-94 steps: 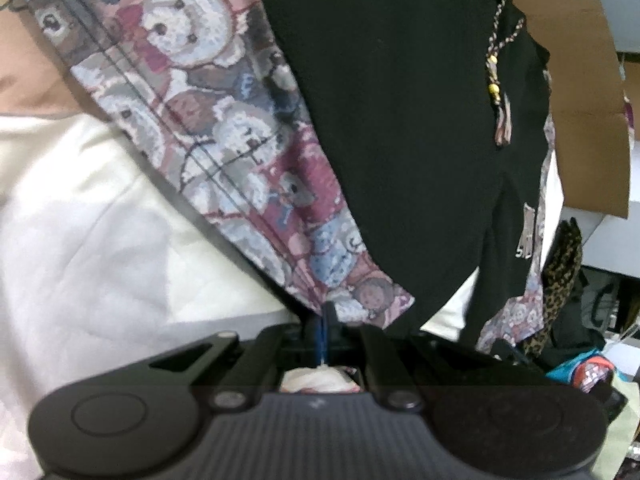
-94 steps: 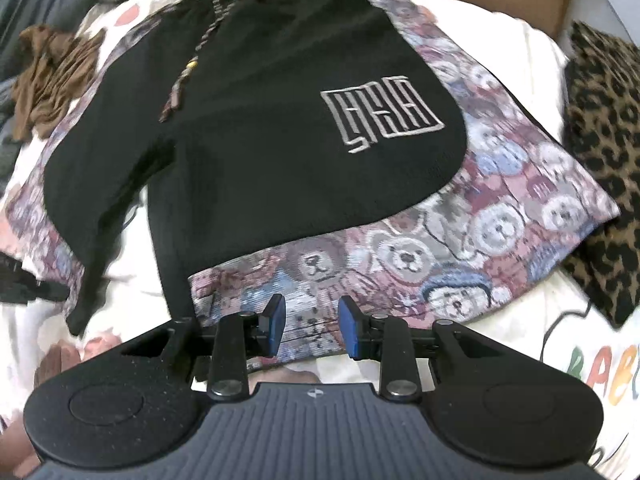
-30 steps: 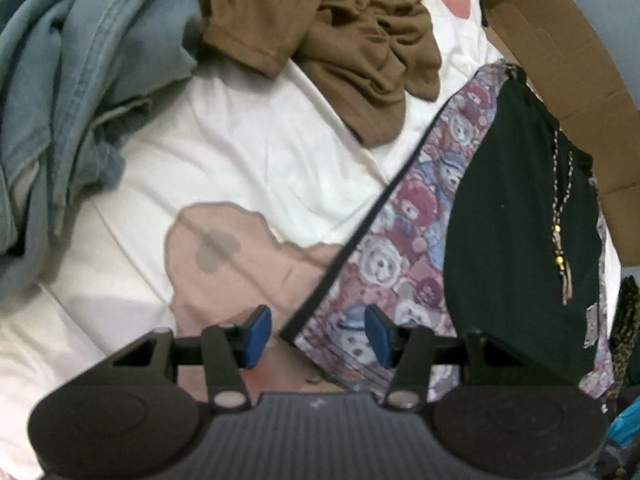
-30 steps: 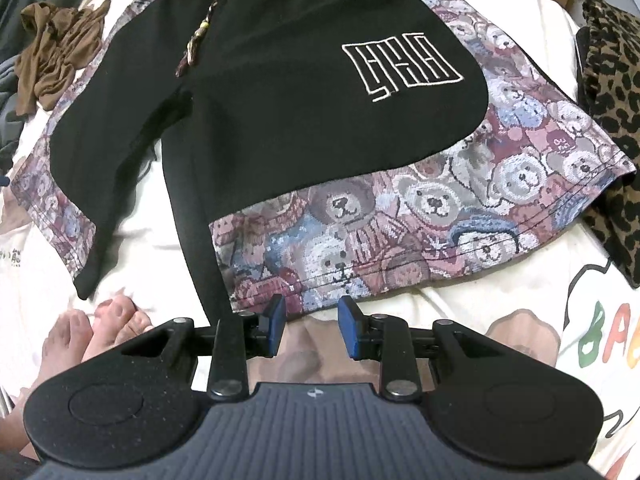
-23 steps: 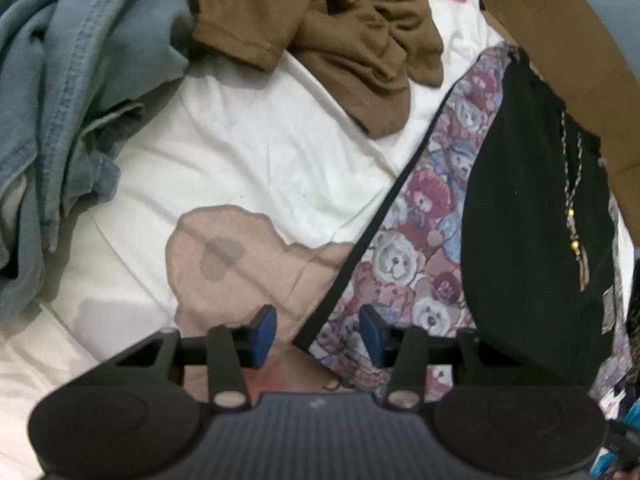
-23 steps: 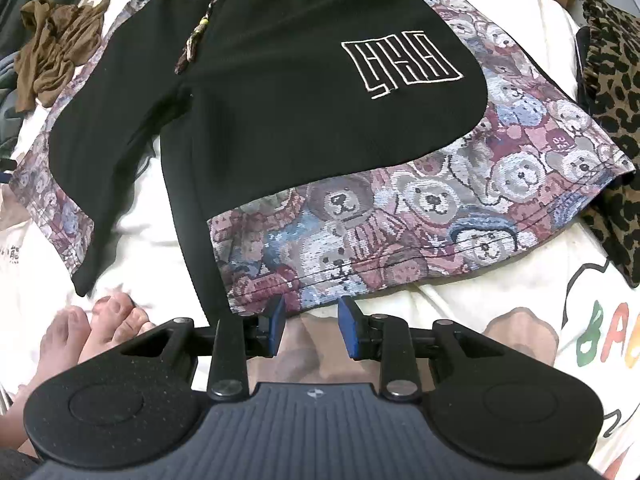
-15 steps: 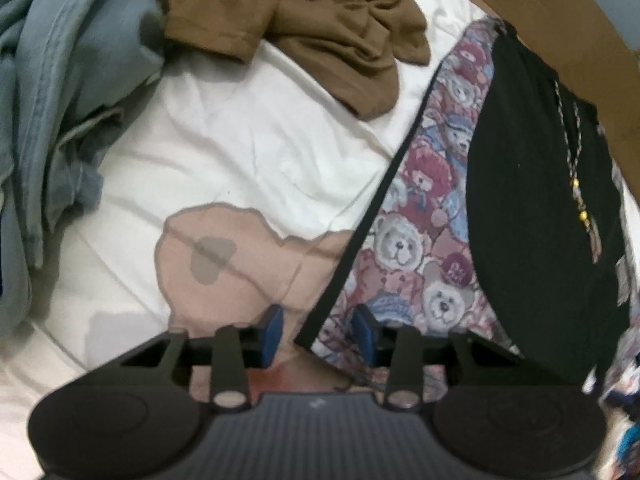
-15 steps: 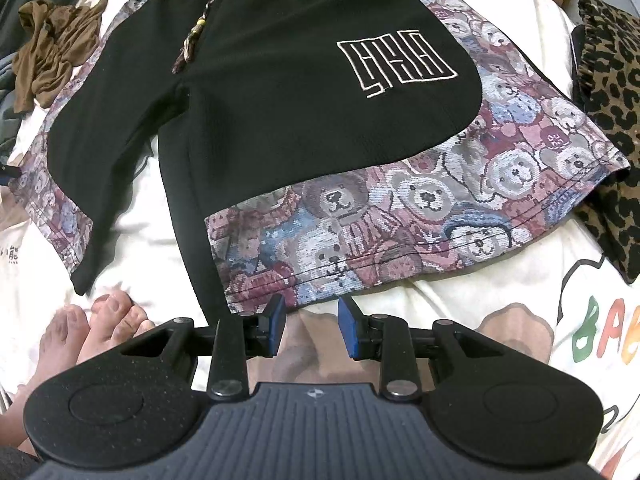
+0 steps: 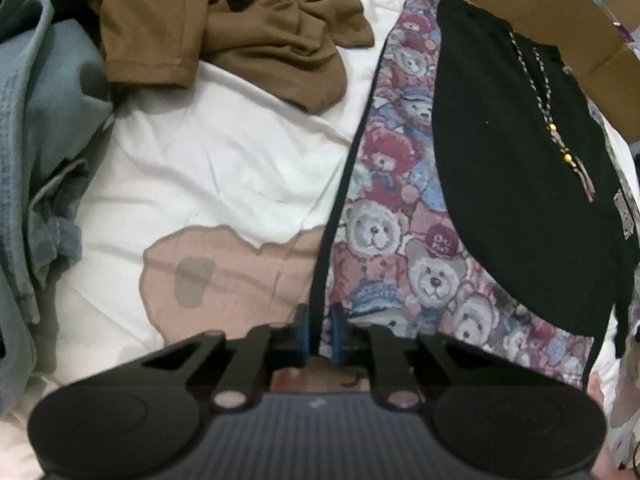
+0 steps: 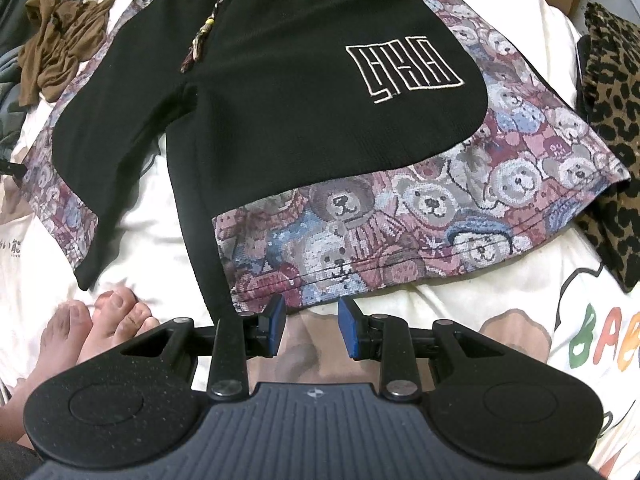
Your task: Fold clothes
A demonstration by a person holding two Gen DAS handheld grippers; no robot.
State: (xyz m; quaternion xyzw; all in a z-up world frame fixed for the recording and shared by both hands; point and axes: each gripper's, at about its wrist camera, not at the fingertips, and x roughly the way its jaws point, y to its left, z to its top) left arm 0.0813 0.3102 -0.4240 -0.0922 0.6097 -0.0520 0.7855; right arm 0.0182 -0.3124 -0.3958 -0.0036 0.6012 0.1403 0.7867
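Note:
Black shorts with teddy-bear side panels and a white logo lie flat on a white printed bed sheet. In the left wrist view the shorts fill the right side, with a black trim down their near edge. My left gripper is closing its jaws, and that trim at the leg's corner sits pinched in the narrow gap between the blue pads. My right gripper stands open just short of the other leg's bear-print hem, with only sheet between its fingers.
A crumpled brown garment and blue denim lie left of the shorts. A leopard-print cloth lies at the right edge. A person's bare toes rest on the sheet beside my right gripper. Cardboard stands behind.
My left gripper edged up to the shorts' side edge, rolled a little, and its jaws narrowed from wide apart to a slim gap around the black trim. The right gripper has stayed put.

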